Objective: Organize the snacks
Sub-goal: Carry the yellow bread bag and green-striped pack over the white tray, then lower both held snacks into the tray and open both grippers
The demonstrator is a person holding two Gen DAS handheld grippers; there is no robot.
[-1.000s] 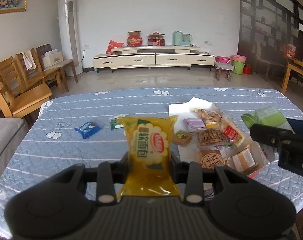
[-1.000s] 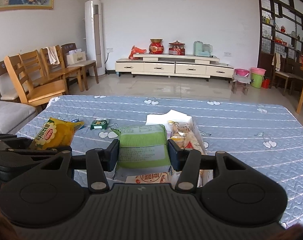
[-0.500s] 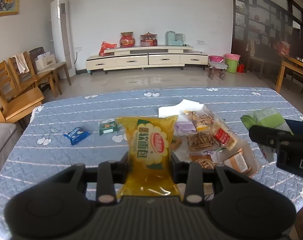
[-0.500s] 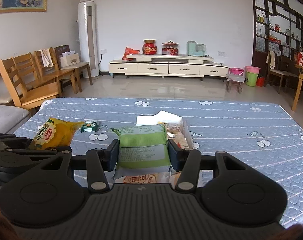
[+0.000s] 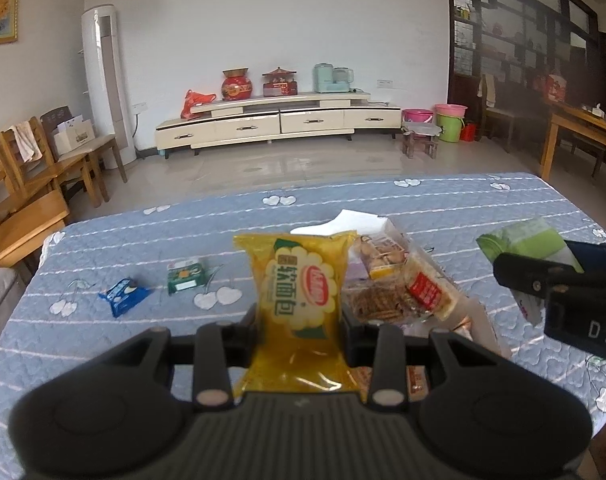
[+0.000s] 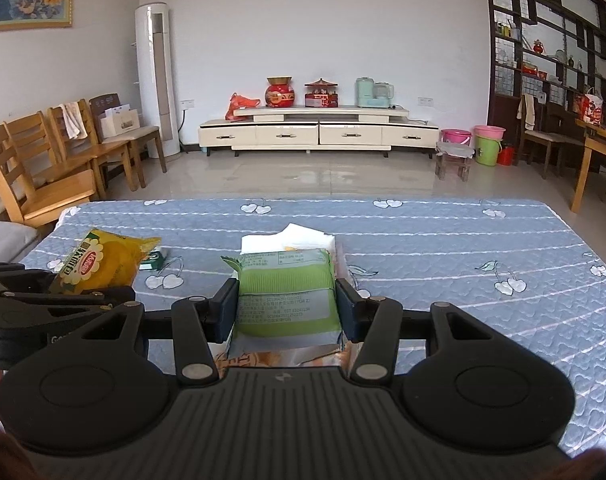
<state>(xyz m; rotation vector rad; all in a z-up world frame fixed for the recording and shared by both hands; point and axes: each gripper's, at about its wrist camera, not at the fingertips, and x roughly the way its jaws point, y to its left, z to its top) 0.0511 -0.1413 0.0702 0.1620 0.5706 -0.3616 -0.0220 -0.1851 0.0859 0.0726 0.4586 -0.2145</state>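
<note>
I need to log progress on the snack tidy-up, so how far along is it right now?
Partly done. Several packets already lie in the white box. In hand: the left gripper holds a yellow bread packet and the right gripper holds a green packet, both above the table. Left: a blue packet and a small green box lie loose on the cloth.

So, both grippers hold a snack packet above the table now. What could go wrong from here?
1. The left gripper pinches the soft yellow bread packet at its middle; the bread may get squashed.
2. The right gripper holds the green packet close beside the left one, so the two could bump near the snack box.
3. The blue packet and the small green box lie apart on the tablecloth and might be forgotten.
</note>
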